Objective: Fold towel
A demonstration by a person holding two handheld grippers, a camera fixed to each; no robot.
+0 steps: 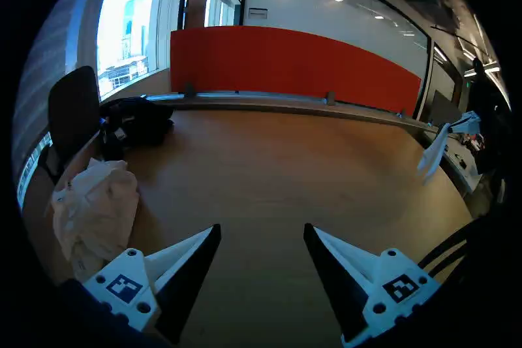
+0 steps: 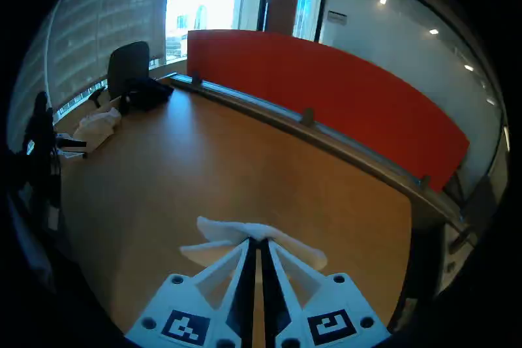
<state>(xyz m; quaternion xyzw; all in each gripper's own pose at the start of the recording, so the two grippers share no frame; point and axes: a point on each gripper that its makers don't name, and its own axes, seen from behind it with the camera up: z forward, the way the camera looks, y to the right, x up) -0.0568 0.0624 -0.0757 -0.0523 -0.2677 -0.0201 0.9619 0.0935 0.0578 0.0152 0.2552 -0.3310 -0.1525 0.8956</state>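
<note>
A white towel [image 2: 225,230] is bunched at the fingertips of my right gripper [image 2: 258,242], which is shut on it just above the wooden table [image 2: 215,158]. In the left gripper view the same towel [image 1: 432,154] hangs as a small white strip at the far right, above the table's right edge. My left gripper [image 1: 261,227] stands open over the table [image 1: 274,165] with nothing between its fingers.
A crumpled cream cloth pile [image 1: 98,207] lies at the table's left edge, with a black bag [image 1: 134,123] and a dark office chair [image 1: 73,110] beyond it. An orange divider panel [image 1: 293,64] runs along the far side. A desk with clutter [image 1: 466,152] stands at the right.
</note>
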